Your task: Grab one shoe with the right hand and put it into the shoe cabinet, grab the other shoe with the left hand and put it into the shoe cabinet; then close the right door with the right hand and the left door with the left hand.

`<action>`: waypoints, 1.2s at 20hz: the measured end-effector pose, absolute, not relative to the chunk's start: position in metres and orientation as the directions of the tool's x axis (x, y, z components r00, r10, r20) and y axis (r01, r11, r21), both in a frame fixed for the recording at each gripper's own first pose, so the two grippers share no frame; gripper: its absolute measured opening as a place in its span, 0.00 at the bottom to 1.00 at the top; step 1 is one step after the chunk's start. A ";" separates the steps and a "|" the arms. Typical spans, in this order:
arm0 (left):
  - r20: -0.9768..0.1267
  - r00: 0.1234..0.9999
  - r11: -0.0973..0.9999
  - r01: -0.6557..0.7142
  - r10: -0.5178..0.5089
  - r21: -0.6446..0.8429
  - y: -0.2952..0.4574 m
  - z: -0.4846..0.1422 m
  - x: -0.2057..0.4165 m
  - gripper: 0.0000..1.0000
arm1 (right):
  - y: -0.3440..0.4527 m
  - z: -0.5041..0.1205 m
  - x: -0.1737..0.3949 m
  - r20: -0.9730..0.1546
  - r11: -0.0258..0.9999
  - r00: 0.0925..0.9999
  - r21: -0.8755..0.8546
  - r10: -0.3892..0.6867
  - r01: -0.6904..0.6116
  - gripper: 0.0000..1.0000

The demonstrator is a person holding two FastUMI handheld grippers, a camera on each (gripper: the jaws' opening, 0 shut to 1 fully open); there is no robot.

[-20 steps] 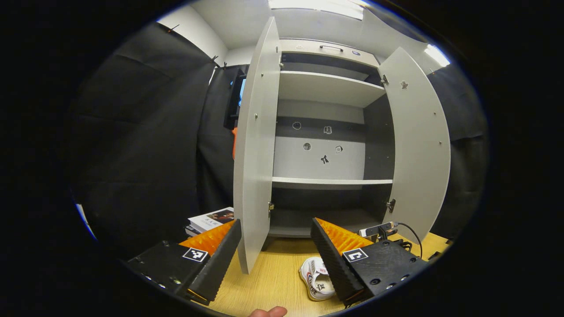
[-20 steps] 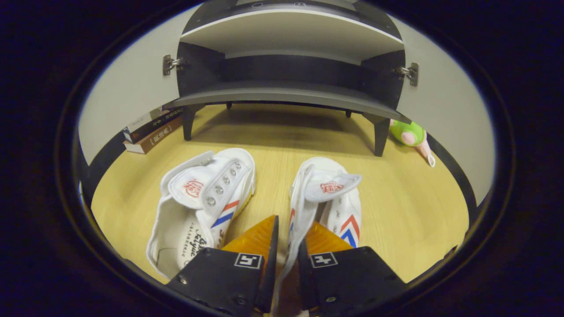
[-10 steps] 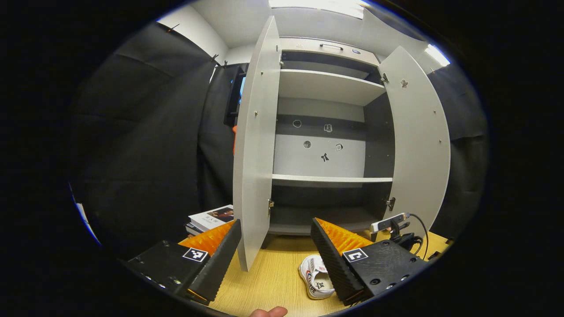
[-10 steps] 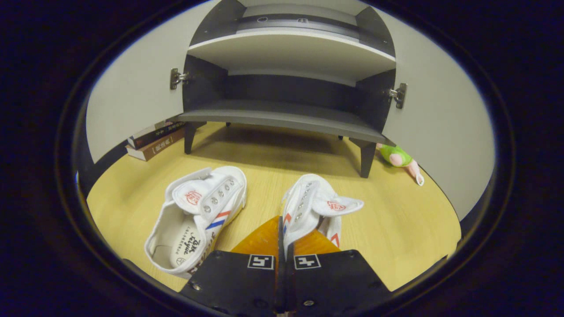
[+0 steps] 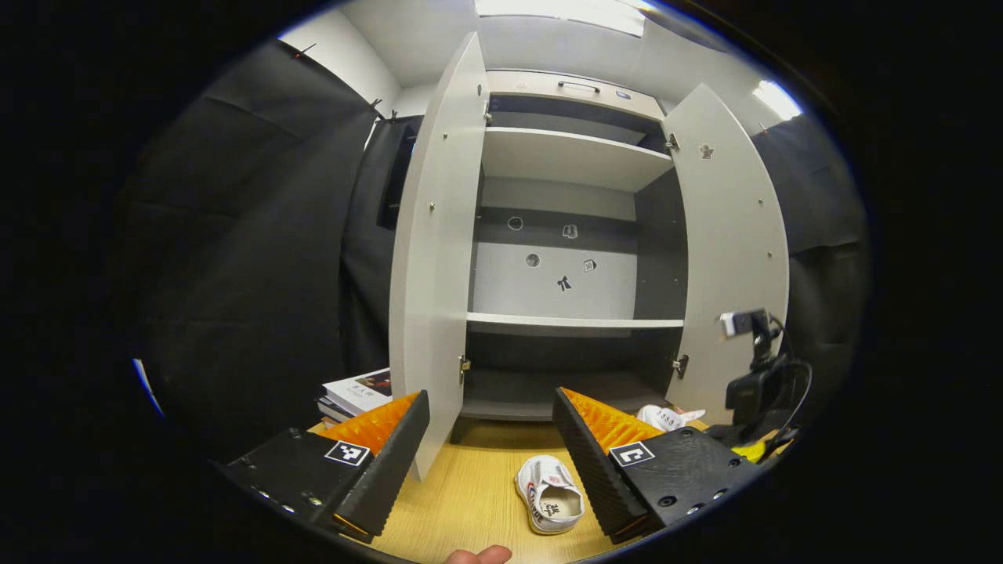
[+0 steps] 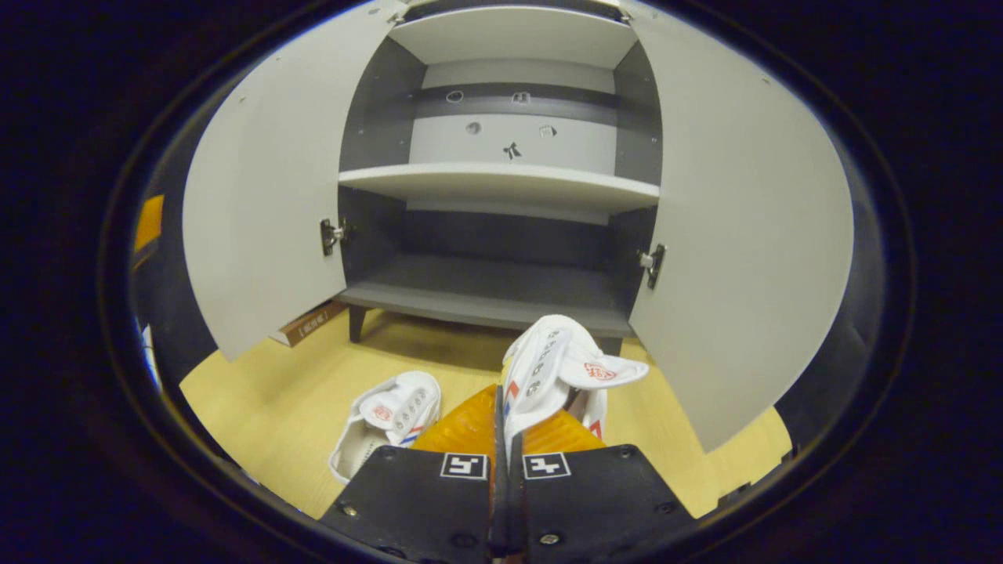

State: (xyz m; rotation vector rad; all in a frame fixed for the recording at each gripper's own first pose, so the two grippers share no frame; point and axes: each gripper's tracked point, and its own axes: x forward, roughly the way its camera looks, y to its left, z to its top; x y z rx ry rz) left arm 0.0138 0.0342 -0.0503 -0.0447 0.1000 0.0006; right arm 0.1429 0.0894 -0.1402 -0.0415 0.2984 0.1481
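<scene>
**One shoe up in my right gripper, one shoe on the floor**

My right gripper (image 6: 505, 439) is pinching a white shoe (image 6: 560, 368). Both fingers are pressed together on the side of the shoe. I hold the shoe up off the floor (image 6: 266, 399), in front of the cabinet (image 6: 501, 180). The toe points at the bottom shelf (image 6: 486, 294) of the cabinet. The flap of the shoe sticks out to the right.

The other shoe (image 6: 388, 419) lies on the floor in front of the cabinet, to the left of the shoe I hold. In the left gripper view I see this other shoe (image 5: 551, 501) on the floor too, near the cabinet's legs.

My left gripper (image 5: 492, 462) is spread wide. Its orange fingers (image 5: 376, 423) hold nothing. It hangs in front of the cabinet (image 5: 572, 157), close to the left door (image 5: 435, 258).

Both doors of the cabinet stand open. The left door (image 6: 262, 211) and the right door (image 6: 736, 235) swing out to each side. The shelves inside have no shoes on them yet.

Some books (image 5: 356, 392) lie on the floor to the left of the cabinet, behind the left door. In the left gripper view my right gripper (image 5: 756, 384) shows by the right door (image 5: 733, 251), with the white shoe (image 5: 666, 417) held in front of the bottom shelf.
</scene>
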 end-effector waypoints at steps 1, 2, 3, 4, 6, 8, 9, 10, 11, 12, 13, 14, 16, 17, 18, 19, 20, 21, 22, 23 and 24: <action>-0.097 0.995 0.999 0.005 -0.009 -0.047 0.031 -0.050 0.012 0.95 | 0.089 -0.124 0.144 -0.273 0.987 0.950 -0.016 0.151 -0.162 0.04; -0.096 0.995 0.999 0.013 -0.018 -0.049 0.026 -0.050 0.011 0.95 | 0.089 -0.107 0.141 -0.251 0.985 0.954 -0.013 0.162 -0.170 0.04; -0.095 0.995 0.999 0.020 -0.025 -0.049 0.022 -0.049 0.010 0.95 | 0.090 -0.092 0.141 -0.230 0.985 0.959 -0.016 0.166 -0.175 0.04; -0.095 0.995 0.999 0.023 -0.028 -0.047 0.020 -0.049 0.009 0.95 | 0.090 -0.078 0.143 -0.213 0.983 0.962 -0.025 0.173 -0.182 0.03; -0.088 0.996 0.999 0.027 -0.031 -0.046 0.017 -0.046 0.006 0.95 | 0.089 -0.048 0.155 -0.171 0.979 0.969 -0.074 0.175 -0.190 0.04; -0.079 0.996 0.998 0.031 -0.035 -0.045 0.013 -0.043 0.004 0.95 | 0.088 -0.015 0.173 -0.137 0.976 0.976 -0.113 0.171 -0.187 0.04; -0.079 0.996 0.999 0.030 -0.033 -0.042 0.012 -0.042 0.003 0.95 | 0.087 0.003 0.185 -0.126 0.976 0.978 -0.117 0.168 -0.183 0.04; -0.080 0.996 0.999 0.025 -0.028 -0.037 0.014 -0.043 0.002 0.95 | 0.087 0.021 0.197 -0.122 0.978 0.979 -0.110 0.164 -0.177 0.04; -0.085 0.996 0.999 0.021 -0.024 -0.030 0.015 -0.045 0.001 0.95 | 0.087 0.036 0.209 -0.122 0.980 0.980 -0.101 0.159 -0.171 0.04; -0.087 0.996 0.999 0.022 -0.024 -0.024 0.014 -0.045 0.000 0.95 | 0.086 0.051 0.222 -0.123 0.981 0.980 -0.099 0.156 -0.168 0.04; -0.086 0.996 1.000 0.022 -0.024 -0.021 0.012 -0.045 -0.001 0.95 | 0.091 0.063 0.234 -0.124 0.981 0.980 -0.098 0.155 -0.168 0.03; -0.086 0.996 1.000 0.022 -0.024 -0.020 0.012 -0.045 -0.002 0.95 | 0.092 0.074 0.249 -0.130 0.980 0.979 -0.102 0.157 -0.171 0.03; -0.086 0.996 0.999 0.021 -0.023 -0.031 0.012 -0.046 -0.002 0.95 | 0.096 0.087 0.280 -0.151 0.977 0.976 -0.121 0.156 -0.175 0.04; -0.089 0.996 0.999 0.021 -0.025 -0.039 0.012 -0.046 -0.003 0.95 | 0.099 0.091 0.298 -0.162 0.977 0.975 -0.129 0.151 -0.172 0.04; -0.094 0.995 0.999 0.022 -0.027 -0.046 0.012 -0.047 -0.003 0.95 | 0.101 0.093 0.315 -0.178 0.975 0.974 -0.145 0.144 -0.170 0.04; -0.102 0.994 0.999 0.022 -0.027 -0.050 0.012 -0.049 -0.004 0.95 | 0.101 0.095 0.333 -0.199 0.974 0.972 -0.162 0.128 -0.162 0.04; -0.109 0.994 0.998 0.017 -0.023 -0.052 0.013 -0.051 -0.004 0.95 | 0.101 0.094 0.350 -0.229 0.972 0.967 -0.174 0.116 -0.158 0.04; -0.118 0.993 0.999 0.007 -0.013 -0.047 0.016 -0.053 -0.004 0.95 | 0.102 0.092 0.365 -0.262 0.972 0.960 -0.177 0.103 -0.153 0.04; -0.125 0.992 0.999 -0.007 0.002 -0.037 0.020 -0.056 -0.004 0.95 | 0.103 0.090 0.379 -0.293 0.972 0.951 -0.179 0.096 -0.153 0.04; -0.128 0.992 0.999 -0.018 0.015 -0.027 0.025 -0.057 -0.005 0.95 | 0.103 0.088 0.391 -0.324 0.971 0.942 -0.185 0.086 -0.152 0.03; -0.131 0.991 0.999 -0.027 0.024 -0.020 0.029 -0.058 -0.004 0.95 | 0.102 0.085 0.401 -0.349 0.970 0.934 -0.196 0.070 -0.146 0.04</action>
